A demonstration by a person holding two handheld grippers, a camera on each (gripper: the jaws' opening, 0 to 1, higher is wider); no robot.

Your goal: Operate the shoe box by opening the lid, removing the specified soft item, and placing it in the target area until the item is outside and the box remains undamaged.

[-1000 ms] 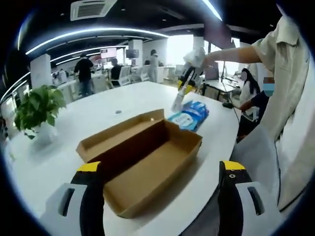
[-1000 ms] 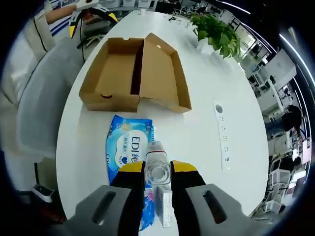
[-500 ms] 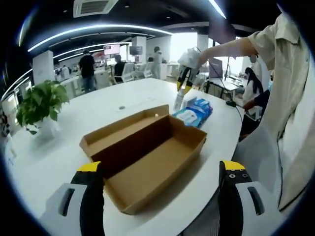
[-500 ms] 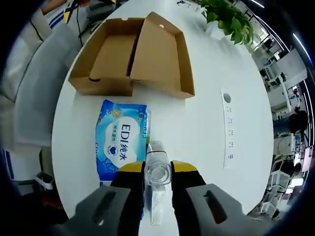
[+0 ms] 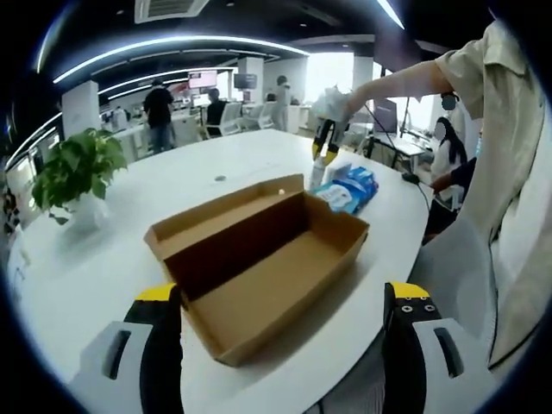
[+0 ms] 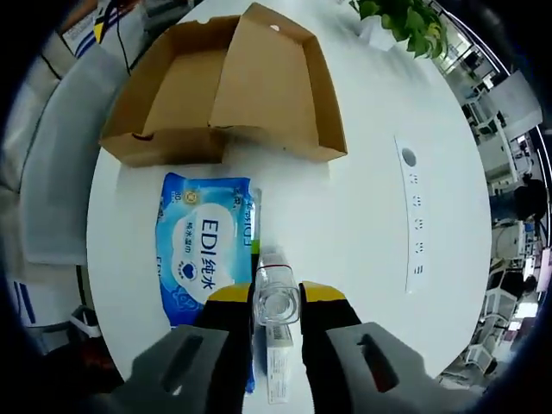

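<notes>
An open brown cardboard shoe box (image 5: pixel 259 259) sits on a smooth white round table (image 6: pixel 362 224), lid folded back, inside bare. Just beside the box lies a soft blue wipes pack (image 6: pixel 203 250). Past the box stands a leafy potted plant (image 5: pixel 73 177). The right gripper (image 6: pixel 276 297) is clenched on a clear plastic bottle (image 6: pixel 276 293) above the pack. The left gripper (image 5: pixel 280 297) hovers spread wide near the box.

Open office – white table (image 5: pixel 103 285); ceiling light strips (image 5: pixel 172 47)
</notes>
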